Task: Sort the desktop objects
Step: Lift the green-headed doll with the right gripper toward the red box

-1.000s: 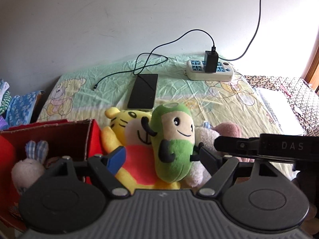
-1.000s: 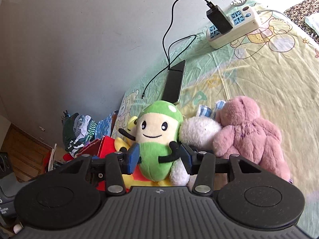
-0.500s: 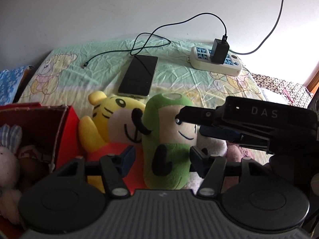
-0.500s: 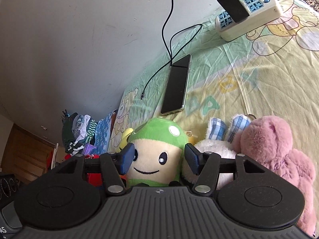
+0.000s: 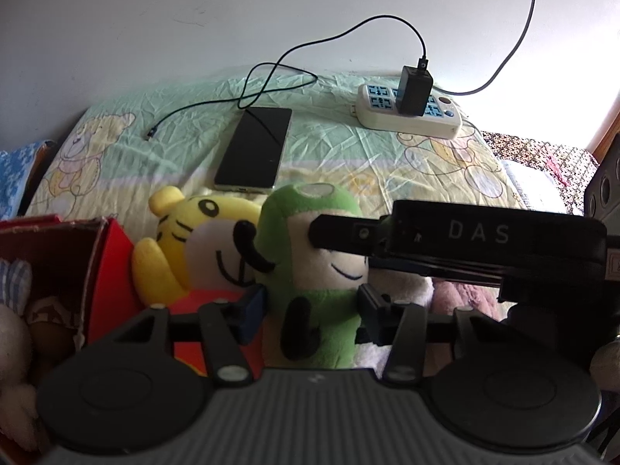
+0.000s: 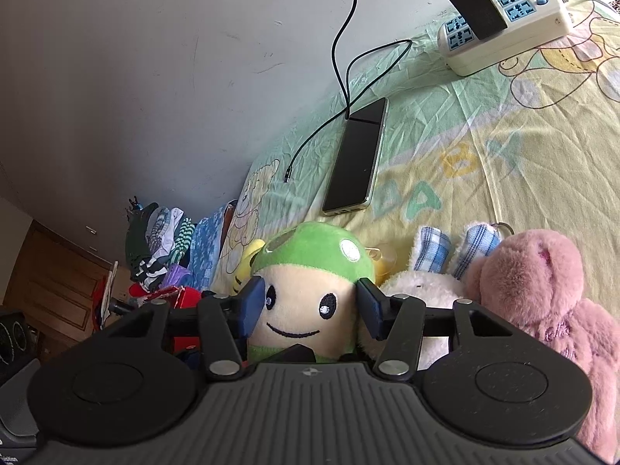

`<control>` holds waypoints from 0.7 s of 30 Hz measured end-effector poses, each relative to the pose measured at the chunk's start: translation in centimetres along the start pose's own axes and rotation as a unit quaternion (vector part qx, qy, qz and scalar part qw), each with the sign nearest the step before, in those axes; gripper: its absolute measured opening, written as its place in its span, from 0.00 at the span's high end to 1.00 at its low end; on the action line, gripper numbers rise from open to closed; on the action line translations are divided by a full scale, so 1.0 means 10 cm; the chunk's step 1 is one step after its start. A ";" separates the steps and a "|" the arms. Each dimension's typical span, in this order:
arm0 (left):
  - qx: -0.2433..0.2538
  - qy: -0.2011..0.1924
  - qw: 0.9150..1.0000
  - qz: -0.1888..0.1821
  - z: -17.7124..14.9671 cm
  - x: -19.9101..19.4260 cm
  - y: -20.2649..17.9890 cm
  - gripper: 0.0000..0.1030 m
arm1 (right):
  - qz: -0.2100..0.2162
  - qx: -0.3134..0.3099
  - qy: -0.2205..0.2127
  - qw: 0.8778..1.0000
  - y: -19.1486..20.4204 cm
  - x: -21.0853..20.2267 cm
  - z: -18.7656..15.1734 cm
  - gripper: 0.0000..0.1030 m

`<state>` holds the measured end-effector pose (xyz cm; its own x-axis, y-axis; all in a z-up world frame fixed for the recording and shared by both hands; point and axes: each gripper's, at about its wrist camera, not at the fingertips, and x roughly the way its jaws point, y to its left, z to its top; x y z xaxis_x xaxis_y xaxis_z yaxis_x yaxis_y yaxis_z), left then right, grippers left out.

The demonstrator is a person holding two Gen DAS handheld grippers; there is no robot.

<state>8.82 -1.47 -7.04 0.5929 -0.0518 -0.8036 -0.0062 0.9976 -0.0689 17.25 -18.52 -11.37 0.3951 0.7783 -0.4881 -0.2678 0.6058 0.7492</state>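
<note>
Both grippers crowd the green plush (image 5: 310, 271): the left gripper (image 5: 312, 310) straddles its body and the right gripper (image 6: 308, 304) its head, fingers spread, pads just beside the fabric. It's wedged between a yellow tiger plush (image 5: 201, 248) and a white bunny plush (image 6: 422, 286), with a pink bear (image 6: 542, 290) alongside. A red box (image 5: 97, 271) sits left; a phone (image 5: 254, 147) and power strip (image 5: 410, 112) lie behind.

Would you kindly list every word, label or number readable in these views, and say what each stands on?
"DAS": white letters on the side of the right gripper, seen from the left wrist.
"BA": pastel letters printed on the bedsheet; further letters are unclear.
The small red-edged label is too blurred to read.
</note>
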 end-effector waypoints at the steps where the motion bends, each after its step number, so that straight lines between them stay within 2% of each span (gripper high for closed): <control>1: 0.002 -0.001 1.000 0.000 -0.01 -0.02 -0.01 0.51 | 0.001 -0.001 0.000 1.000 0.01 -0.02 -0.01 0.47; 21: 0.024 -0.068 0.997 -0.032 -0.42 -0.87 -0.12 0.52 | 0.026 -0.010 -0.032 0.999 0.40 -0.67 -0.41 0.48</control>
<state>0.28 -2.43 -2.42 0.6941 -0.1110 -0.7113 0.0707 0.9938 -0.0861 9.96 -20.60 -6.94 0.4357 0.7965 -0.4193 -0.3066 0.5693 0.7628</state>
